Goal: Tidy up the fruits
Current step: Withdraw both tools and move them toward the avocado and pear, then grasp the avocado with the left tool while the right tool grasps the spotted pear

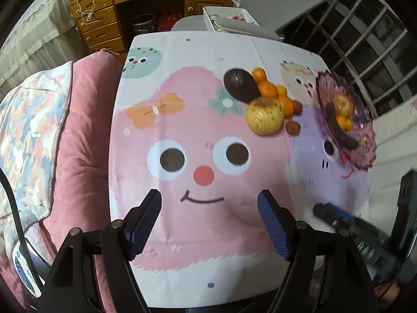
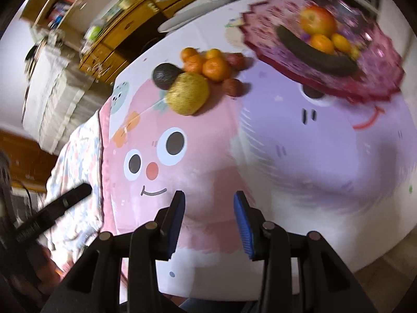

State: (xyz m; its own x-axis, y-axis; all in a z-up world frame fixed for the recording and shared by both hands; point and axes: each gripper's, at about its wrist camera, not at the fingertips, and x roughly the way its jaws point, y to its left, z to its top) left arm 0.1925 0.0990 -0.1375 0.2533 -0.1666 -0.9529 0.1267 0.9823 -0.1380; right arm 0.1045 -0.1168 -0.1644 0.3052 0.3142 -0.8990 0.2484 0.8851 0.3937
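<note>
Loose fruit pile, led by a yellow apple, lies beside the pink bowl awaiting transfer; left gripper and right gripper, jaws apart and empty, hover short of it.

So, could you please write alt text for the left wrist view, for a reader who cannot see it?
The left tongs hang open and empty over a cartoon-face tablecloth. Beyond them, an avocado, a yellow apple, several oranges and two small red fruits lie loose, beside a purple dish already holding some fruit.
</note>
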